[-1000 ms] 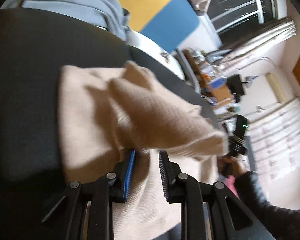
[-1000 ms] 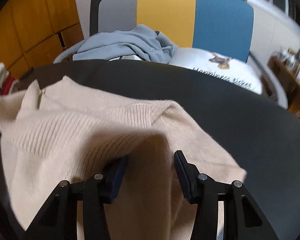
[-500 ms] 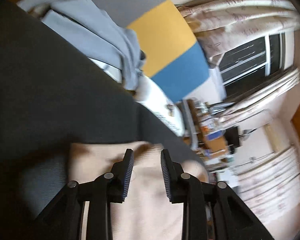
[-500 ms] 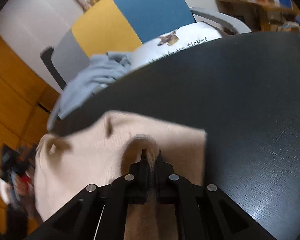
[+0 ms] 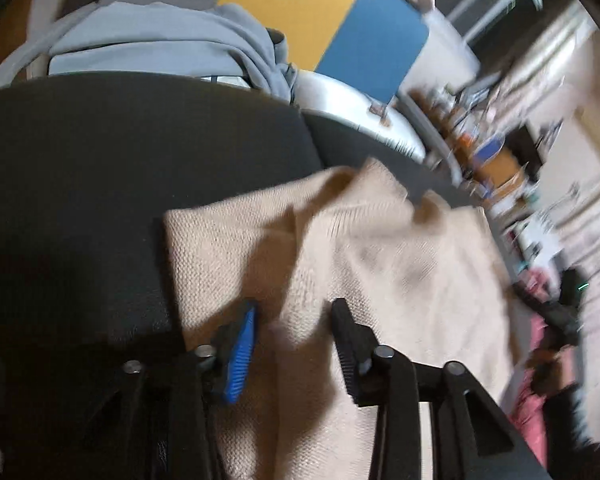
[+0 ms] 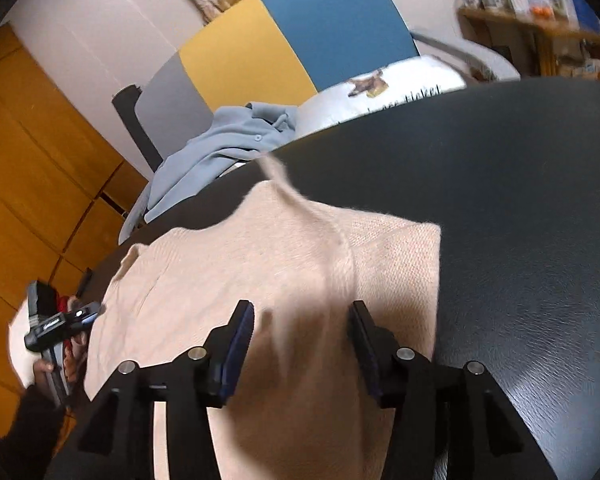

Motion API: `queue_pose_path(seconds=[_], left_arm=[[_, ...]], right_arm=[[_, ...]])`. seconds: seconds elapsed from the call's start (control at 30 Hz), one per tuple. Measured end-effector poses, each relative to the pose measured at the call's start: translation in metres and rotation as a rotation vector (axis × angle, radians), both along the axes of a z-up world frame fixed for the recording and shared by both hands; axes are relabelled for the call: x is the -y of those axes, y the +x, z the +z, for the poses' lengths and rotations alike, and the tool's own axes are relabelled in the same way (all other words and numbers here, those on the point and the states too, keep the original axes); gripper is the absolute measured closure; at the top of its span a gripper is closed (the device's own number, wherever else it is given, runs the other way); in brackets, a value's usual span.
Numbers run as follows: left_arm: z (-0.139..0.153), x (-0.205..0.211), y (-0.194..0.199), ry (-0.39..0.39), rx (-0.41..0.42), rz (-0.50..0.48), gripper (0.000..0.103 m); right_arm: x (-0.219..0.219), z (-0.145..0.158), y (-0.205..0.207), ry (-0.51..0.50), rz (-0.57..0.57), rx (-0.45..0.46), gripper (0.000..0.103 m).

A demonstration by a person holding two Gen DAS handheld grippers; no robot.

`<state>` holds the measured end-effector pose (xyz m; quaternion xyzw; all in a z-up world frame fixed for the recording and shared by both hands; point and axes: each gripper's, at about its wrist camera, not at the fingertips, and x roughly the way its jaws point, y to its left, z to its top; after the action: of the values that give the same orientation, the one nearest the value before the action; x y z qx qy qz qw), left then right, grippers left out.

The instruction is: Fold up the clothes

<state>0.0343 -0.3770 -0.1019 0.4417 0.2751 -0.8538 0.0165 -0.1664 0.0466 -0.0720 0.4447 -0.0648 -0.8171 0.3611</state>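
- Between and beneath both tongs, one beige sweater (image 5: 380, 264) (image 6: 300, 288) lies on the black table (image 5: 100, 184) (image 6: 520, 220), a fold raised in the middle.
- Left tongs (image 5: 294, 322) and right tongs (image 6: 302, 322) are released, grasping nothing.
- Beyond the table edge: one grey garment (image 5: 160, 40) (image 6: 220, 148), one white printed garment (image 6: 384, 88), on one chair (image 6: 292, 40) coloured grey, yellow and blue.

Black jaws, blue ribbed pads (image 5: 242, 354), silver screws
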Motion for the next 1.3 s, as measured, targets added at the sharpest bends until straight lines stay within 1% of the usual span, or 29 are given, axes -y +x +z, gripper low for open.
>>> queue_pose_path(seconds=[0.03, 0.07, 0.13, 0.17, 0.23, 0.3, 0.33, 0.37, 0.4, 0.43, 0.5, 0.53, 0.57, 0.6, 0.63, 0.67, 0.7, 0.8, 0.83, 0.9, 0.97, 1.0, 1.03, 1.07, 1.1, 1.17, 1.23, 1.27, 1.3], left_arm=[[0.003, 0.003, 0.0, 0.051, -0.015, 0.004, 0.092], [0.005, 0.007, 0.001, 0.113, -0.039, 0.014, 0.099], [0.014, 0.026, 0.014, 0.323, -0.155, 0.081, 0.099], [0.016, 0.035, 0.023, 0.383, -0.205, 0.124, 0.099], [0.015, 0.049, 0.043, 0.409, -0.231, 0.219, 0.102], [-0.003, 0.059, 0.055, 0.383, -0.15, 0.28, 0.103], [-0.012, 0.063, 0.06, 0.372, -0.114, 0.307, 0.103], [-0.018, 0.063, 0.064, 0.372, -0.096, 0.323, 0.101], [-0.025, 0.064, 0.068, 0.372, -0.079, 0.339, 0.095], [-0.029, 0.064, 0.071, 0.373, -0.068, 0.353, 0.085], [-0.026, 0.06, 0.071, 0.385, -0.102, 0.365, 0.078], [-0.022, 0.058, 0.07, 0.379, -0.118, 0.366, 0.072], [-0.013, 0.056, 0.063, 0.317, -0.133, 0.344, 0.07], [-0.002, 0.05, 0.055, 0.241, -0.146, 0.302, 0.066], [0.005, 0.045, 0.047, 0.187, -0.153, 0.26, 0.06], [0.01, 0.04, 0.037, 0.145, -0.153, 0.21, 0.057], [0.014, 0.035, 0.026, 0.115, -0.139, 0.156, 0.053], [0.013, 0.021, -0.003, 0.057, -0.076, 0.027, 0.05], [0.009, 0.018, -0.01, 0.028, -0.047, 0.009, 0.05], [0.003, 0.013, -0.024, -0.028, 0.005, -0.025, 0.05], [0.002, 0.012, -0.025, -0.046, 0.001, -0.036, 0.052], [0.002, 0.013, -0.024, -0.044, -0.004, -0.033, 0.056], [0.003, 0.016, -0.022, -0.023, -0.002, -0.012, 0.089], [0.006, 0.02, -0.018, 0.007, -0.002, 0.017, 0.101], [0.009, 0.023, -0.014, 0.036, -0.007, 0.043, 0.102], [0.017, 0.025, 0.002, 0.07, -0.056, 0.075, 0.102], [0.015, 0.032, 0.02, 0.061, -0.053, 0.15, 0.102], [0.013, 0.036, 0.029, 0.051, -0.046, 0.188, 0.102], [0.008, 0.039, 0.034, 0.022, -0.024, 0.216, 0.102]], right_arm=[[0.001, 0.003, 0.003, 0.012, 0.006, -0.016, 0.043], [0.002, 0.003, 0.007, 0.012, 0.021, -0.02, 0.042], [0.005, 0.002, 0.014, 0.023, 0.051, -0.028, 0.042], [0.008, 0.0, 0.017, 0.037, 0.066, -0.032, 0.042], [0.013, -0.011, 0.027, 0.07, 0.105, -0.019, 0.039], [0.009, -0.024, 0.036, 0.061, 0.1, -0.008, 0.039], [0.004, -0.027, 0.038, 0.033, 0.092, -0.007, 0.039], [-0.001, -0.029, 0.04, 0.001, 0.083, -0.007, 0.038], [-0.005, -0.031, 0.041, -0.027, 0.075, -0.006, 0.038], [-0.009, -0.033, 0.041, -0.055, 0.068, -0.006, 0.038], [-0.013, -0.034, 0.039, -0.087, 0.054, 0.011, 0.038], [-0.012, -0.035, 0.038, -0.094, 0.052, 0.013, 0.038], [-0.011, -0.035, 0.038, -0.099, 0.05, 0.013, 0.037], [-0.011, -0.036, 0.038, -0.105, 0.049, 0.014, 0.035], [-0.01, -0.036, 0.038, -0.106, 0.049, 0.011, 0.034], [-0.009, -0.036, 0.038, -0.108, 0.049, 0.008, 0.032], [-0.008, -0.036, 0.04, -0.107, 0.052, 0.001, 0.03], [-0.003, -0.037, 0.042, -0.102, 0.062, -0.017, 0.025], [-0.003, -0.037, 0.042, -0.107, 0.066, -0.018, 0.022], [-0.005, -0.038, 0.044, -0.125, 0.066, -0.015, 0.02], [-0.006, -0.039, 0.043, -0.146, 0.062, -0.008, 0.018], [-0.006, -0.04, 0.042, -0.158, 0.062, -0.003, 0.017], [-0.007, -0.04, 0.042, -0.166, 0.062, 0.0, 0.017], [-0.008, -0.04, 0.041, -0.173, 0.062, 0.003, 0.017], [-0.008, -0.04, 0.041, -0.177, 0.061, 0.006, 0.017], [-0.005, -0.04, 0.043, -0.154, 0.06, -0.007, 0.017], [0.001, -0.038, 0.047, -0.111, 0.062, -0.031, 0.016], [0.003, -0.038, 0.047, -0.098, 0.067, -0.038, 0.014], [0.005, -0.038, 0.048, -0.087, 0.071, -0.045, 0.013]])
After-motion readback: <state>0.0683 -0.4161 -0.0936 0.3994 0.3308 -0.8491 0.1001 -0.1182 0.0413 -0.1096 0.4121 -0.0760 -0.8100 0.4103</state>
